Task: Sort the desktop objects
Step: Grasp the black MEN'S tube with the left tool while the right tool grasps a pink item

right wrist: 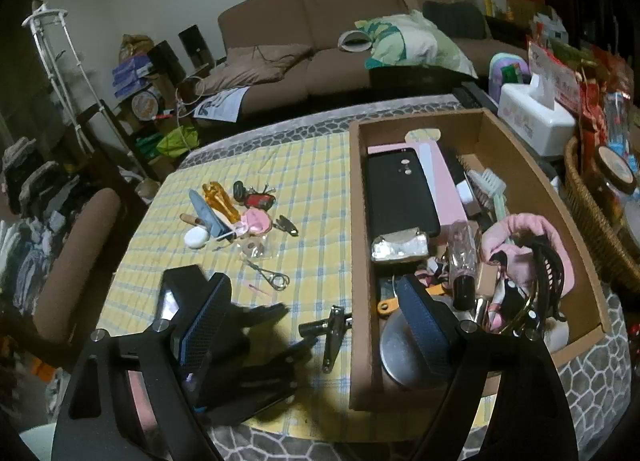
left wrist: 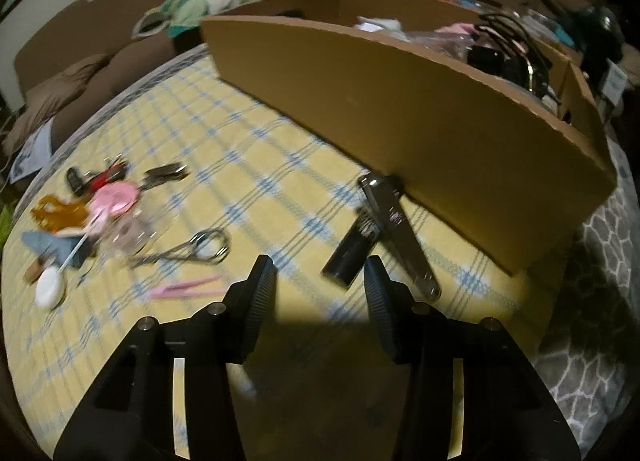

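Both claws empty | nail clipper (left wrist: 384, 233) just ahead of left claw (left wrist: 320, 281)

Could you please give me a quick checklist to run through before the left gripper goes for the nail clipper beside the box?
1. Left gripper empty, fingers apart: ok.
2. Nail clipper in front of the left gripper, not yet between its fingers: ok.
3. Room around the nail clipper: not ok; its far end lies against the cardboard box wall, and a small black piece lies right beside it.
4. Right gripper clear of the pick: ok; it is open and empty above the box edge.
5. Space in the cardboard box for another item: cannot tell; it looks crowded.
6. Sharp view of the target: not ok; the left wrist view is blurred.
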